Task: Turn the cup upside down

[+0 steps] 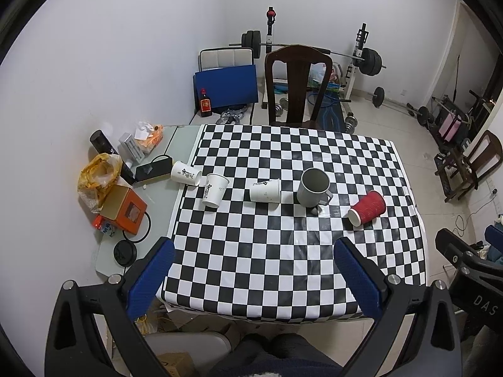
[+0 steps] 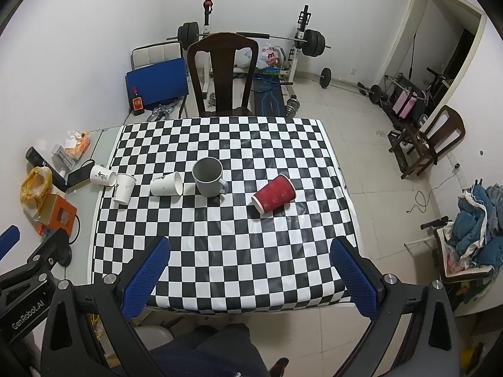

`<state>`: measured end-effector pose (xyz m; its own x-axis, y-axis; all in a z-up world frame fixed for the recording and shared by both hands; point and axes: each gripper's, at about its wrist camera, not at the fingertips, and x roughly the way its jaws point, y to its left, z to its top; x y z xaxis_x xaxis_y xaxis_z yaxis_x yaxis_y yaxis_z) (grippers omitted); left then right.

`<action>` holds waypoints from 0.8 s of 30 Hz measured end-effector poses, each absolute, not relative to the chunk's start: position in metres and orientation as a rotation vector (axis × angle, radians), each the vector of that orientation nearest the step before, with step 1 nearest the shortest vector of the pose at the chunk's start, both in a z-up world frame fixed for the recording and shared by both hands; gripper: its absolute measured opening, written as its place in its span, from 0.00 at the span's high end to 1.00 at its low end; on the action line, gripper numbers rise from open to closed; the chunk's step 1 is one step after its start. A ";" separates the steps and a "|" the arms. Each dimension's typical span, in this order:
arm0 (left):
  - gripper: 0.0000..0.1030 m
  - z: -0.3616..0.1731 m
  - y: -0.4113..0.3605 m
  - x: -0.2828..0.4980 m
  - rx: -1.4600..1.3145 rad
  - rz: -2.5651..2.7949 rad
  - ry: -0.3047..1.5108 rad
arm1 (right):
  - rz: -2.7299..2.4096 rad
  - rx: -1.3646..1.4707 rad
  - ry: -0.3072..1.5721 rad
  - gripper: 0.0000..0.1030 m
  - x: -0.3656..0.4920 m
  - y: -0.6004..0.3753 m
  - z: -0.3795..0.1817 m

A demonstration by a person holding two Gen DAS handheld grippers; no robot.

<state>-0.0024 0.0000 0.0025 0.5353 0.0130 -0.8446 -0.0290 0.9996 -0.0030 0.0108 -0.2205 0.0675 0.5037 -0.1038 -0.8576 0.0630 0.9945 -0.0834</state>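
Observation:
A row of cups sits on the checkered tablecloth (image 1: 283,267). A grey mug (image 1: 312,188) (image 2: 209,177) stands upright, mouth up. A red ribbed paper cup (image 1: 367,208) (image 2: 275,193) lies on its side to its right. One white paper cup (image 1: 265,191) (image 2: 166,183) lies on its side left of the mug. Another white cup (image 1: 214,190) (image 2: 124,188) stands upright, and a third (image 1: 185,172) (image 2: 102,175) lies at the cloth's left edge. My left gripper (image 1: 254,278) and right gripper (image 2: 251,275) are both open and empty, high above the table's near edge.
Clutter lies on the glass strip left of the cloth: an orange box (image 1: 124,209), a yellow bag (image 1: 99,172), a black lid (image 1: 125,253). A dark wooden chair (image 1: 297,88) stands behind the table, with a barbell rack (image 1: 358,59) beyond. A second chair (image 2: 437,144) stands at right.

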 end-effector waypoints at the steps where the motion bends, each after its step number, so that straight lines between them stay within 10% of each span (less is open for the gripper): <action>1: 0.00 0.002 0.000 -0.002 -0.017 0.025 1.005 | -0.101 -0.043 1.037 0.01 0.011 -0.220 0.068; 24: 0.00 0.002 -0.001 -0.003 -0.014 0.025 0.998 | -0.103 -0.051 1.029 0.01 0.010 -0.220 0.071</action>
<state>-0.0031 -0.0012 0.0020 0.5421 0.0147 -0.8402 -0.0278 0.9996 -0.0004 0.0101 -0.2199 0.0706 0.5118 -0.1094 -0.8521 0.0619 0.9940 -0.0905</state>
